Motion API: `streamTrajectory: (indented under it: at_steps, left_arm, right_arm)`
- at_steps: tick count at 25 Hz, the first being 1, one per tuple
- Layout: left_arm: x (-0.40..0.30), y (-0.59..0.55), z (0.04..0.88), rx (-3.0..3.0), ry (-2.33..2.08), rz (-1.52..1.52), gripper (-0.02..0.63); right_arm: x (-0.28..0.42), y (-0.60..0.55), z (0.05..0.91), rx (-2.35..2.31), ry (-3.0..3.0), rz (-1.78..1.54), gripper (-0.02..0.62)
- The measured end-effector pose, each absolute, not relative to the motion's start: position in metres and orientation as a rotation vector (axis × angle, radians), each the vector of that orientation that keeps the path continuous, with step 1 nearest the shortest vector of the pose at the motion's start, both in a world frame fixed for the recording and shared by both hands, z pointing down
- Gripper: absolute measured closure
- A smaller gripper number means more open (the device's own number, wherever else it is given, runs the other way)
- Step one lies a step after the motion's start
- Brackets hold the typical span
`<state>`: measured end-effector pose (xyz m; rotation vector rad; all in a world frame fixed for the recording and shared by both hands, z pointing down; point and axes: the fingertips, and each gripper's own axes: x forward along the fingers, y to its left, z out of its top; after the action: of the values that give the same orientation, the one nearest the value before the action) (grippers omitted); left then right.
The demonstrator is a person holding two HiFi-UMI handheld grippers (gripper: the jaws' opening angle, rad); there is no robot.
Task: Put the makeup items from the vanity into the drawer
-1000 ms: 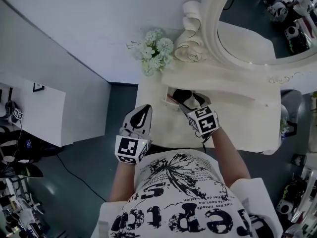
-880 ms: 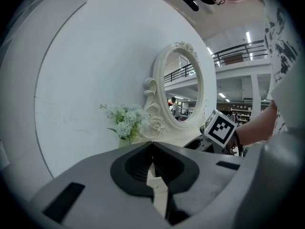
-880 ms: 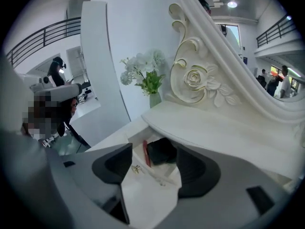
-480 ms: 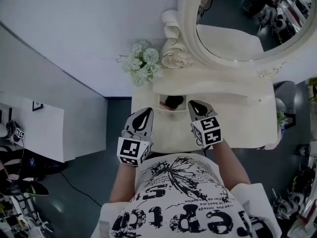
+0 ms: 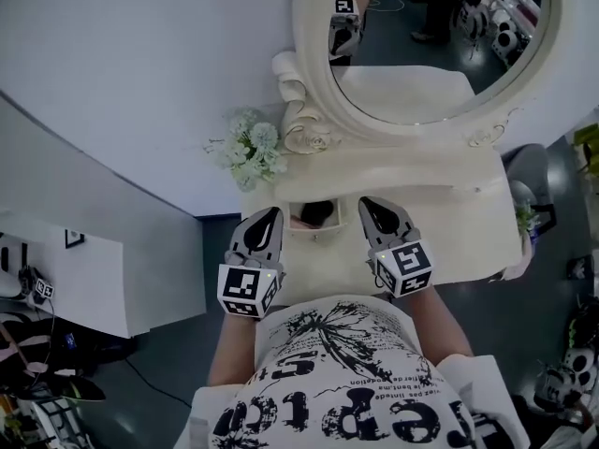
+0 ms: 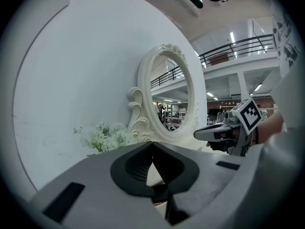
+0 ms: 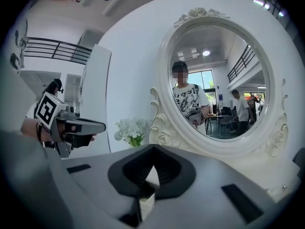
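The right tool (image 5: 372, 206) has come up out of the drawer (image 5: 328, 235), where it was reaching a second ago. Its jaws have just been closing, and they now stand clenched with nothing between them. The left tool (image 5: 268, 217) has drifted a little but keeps its station by the drawer's left side. Its jaws are also pressed together and empty.

From where I stand the job looks close to done. The desk (image 5: 449, 223) below the mirror (image 5: 421, 36) shows no loose makeup that I can make out, only the flowers (image 5: 248, 148) at its left corner. A dark item (image 5: 320, 211) lies in the open drawer, with something pinkish beside it that is too small to name. I take these for the makeup already put away. What is left, as I judge it, is at most a check of the desk and perhaps pushing the drawer shut, since it still stands pulled out.

The dark item sits inside the drawer, between the two tool tips and below them. The right tool hangs just to the right of the opening and the left tool just to its left. Neither one touches the drawer or what is in it.
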<state>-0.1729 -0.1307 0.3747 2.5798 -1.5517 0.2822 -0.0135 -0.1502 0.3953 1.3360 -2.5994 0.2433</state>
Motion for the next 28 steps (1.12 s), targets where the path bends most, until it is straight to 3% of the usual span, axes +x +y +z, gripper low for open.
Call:
streamTrajectory:
  at_steps: [28]
  left_arm:
    - [-0.164, -0.129, 0.367, 2.587, -1.541, 0.247, 0.586]
  right_arm:
    - [-0.007, -0.150, 0.380, 1.366, -2.666, 0.233, 0.578]
